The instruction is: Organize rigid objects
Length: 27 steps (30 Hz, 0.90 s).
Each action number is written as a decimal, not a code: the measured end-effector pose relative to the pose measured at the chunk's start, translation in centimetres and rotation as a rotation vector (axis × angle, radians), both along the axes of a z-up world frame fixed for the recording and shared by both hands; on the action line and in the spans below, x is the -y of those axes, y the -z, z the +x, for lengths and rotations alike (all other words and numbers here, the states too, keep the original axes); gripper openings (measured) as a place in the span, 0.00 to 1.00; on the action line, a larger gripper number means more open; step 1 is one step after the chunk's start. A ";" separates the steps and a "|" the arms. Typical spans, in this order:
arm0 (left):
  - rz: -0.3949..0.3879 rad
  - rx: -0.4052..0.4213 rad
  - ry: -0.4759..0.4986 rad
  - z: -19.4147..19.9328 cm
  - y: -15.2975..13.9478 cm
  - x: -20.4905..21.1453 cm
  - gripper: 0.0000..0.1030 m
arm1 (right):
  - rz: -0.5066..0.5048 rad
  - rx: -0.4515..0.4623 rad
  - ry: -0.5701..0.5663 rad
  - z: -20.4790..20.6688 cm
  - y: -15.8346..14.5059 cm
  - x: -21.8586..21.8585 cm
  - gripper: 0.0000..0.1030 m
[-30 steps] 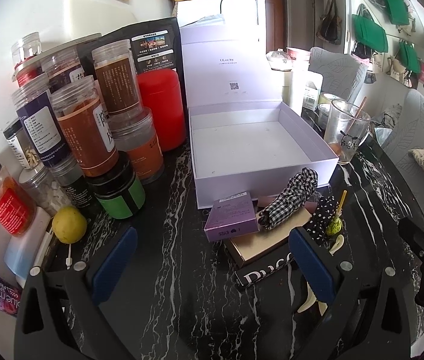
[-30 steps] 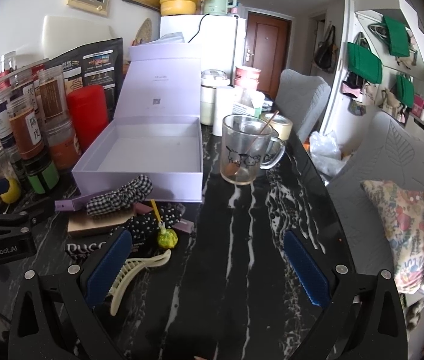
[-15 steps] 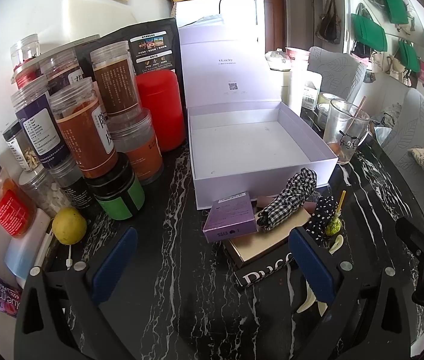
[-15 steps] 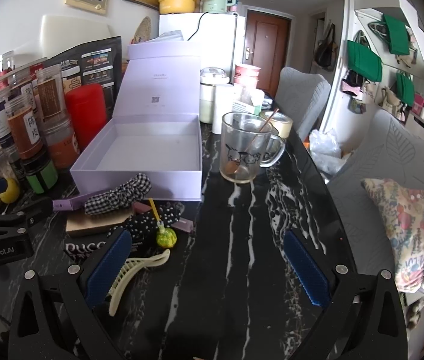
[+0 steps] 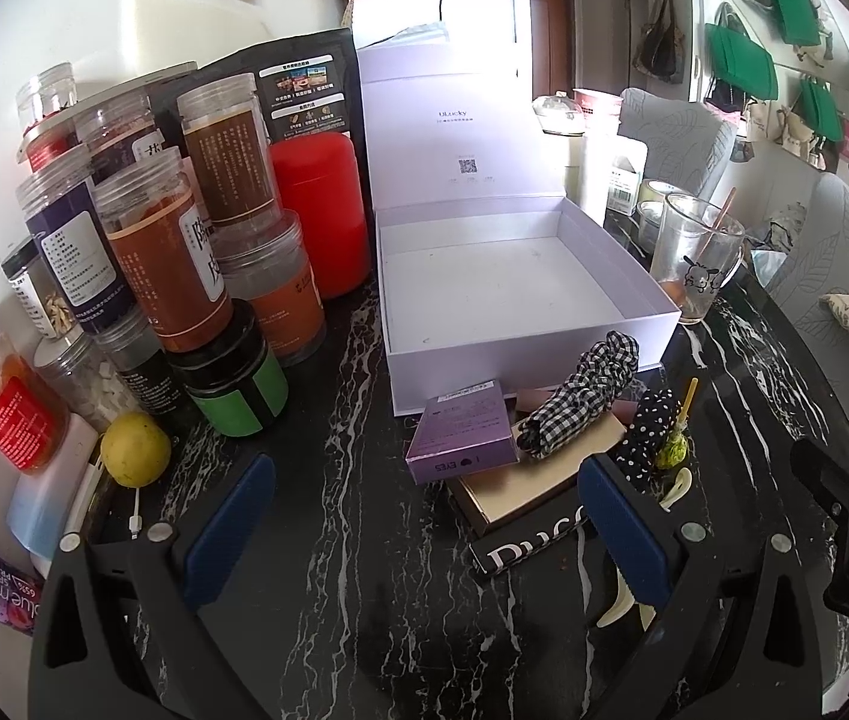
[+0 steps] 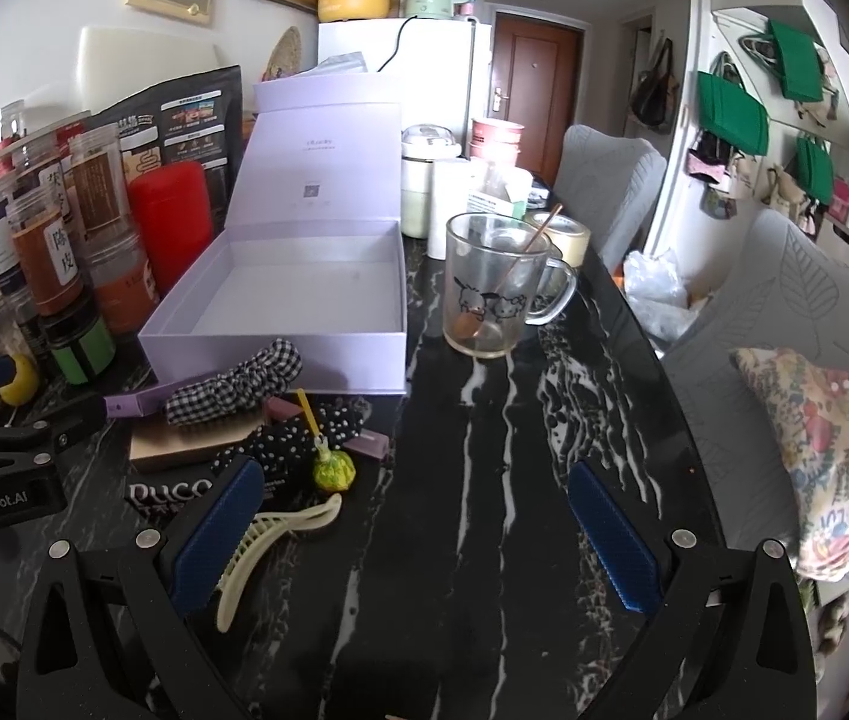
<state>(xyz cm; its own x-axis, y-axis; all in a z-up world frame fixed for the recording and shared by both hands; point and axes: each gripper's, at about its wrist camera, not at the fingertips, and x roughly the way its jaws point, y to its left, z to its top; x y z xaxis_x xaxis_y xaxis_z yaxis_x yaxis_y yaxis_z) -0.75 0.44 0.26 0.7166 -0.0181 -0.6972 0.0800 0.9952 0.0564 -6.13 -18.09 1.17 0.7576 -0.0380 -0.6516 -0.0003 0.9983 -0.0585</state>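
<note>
An open, empty lilac box (image 5: 520, 294) (image 6: 298, 306) stands on the black marble table. In front of it lie a purple carton (image 5: 463, 441), a checked scrunchie (image 5: 580, 399) (image 6: 232, 381), a tan box (image 5: 538, 480) on a black Ducc box (image 5: 535, 546), a dotted scrunchie (image 6: 298, 429), a green lollipop (image 6: 333, 468) and a cream hair claw (image 6: 262, 546). My left gripper (image 5: 418, 516) is open and empty, short of the purple carton. My right gripper (image 6: 412, 516) is open and empty, its left finger beside the hair claw.
Several jars (image 5: 166, 252), a red canister (image 5: 322, 210) and a lemon (image 5: 135, 449) crowd the left. A glass mug with a spoon (image 6: 496, 288) stands right of the box. The table's right edge (image 6: 694, 420) borders grey chairs and a floral cushion (image 6: 832, 456).
Both grippers have shifted only slightly. Nothing on the table has moved.
</note>
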 end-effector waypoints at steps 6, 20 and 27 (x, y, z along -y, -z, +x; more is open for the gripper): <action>-0.009 -0.005 -0.005 -0.2 0.5 -0.4 1.00 | 0.037 0.001 -0.015 -0.2 0.4 0.1 1.00; -0.103 -0.078 0.023 0.8 2.2 -1.8 1.00 | 0.125 -0.069 -0.092 0.4 3.1 -0.4 1.00; -0.093 -0.066 -0.006 2.3 1.9 -2.3 1.00 | 0.145 -0.095 -0.105 1.0 4.0 -0.4 1.00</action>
<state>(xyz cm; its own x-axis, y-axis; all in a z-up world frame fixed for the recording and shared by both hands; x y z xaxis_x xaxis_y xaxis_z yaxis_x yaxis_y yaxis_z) 1.50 2.73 -1.66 0.6694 -0.0810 -0.7385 0.0748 0.9963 -0.0415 -5.14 -17.71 -2.84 0.6870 0.1375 -0.7135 -0.1032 0.9904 0.0915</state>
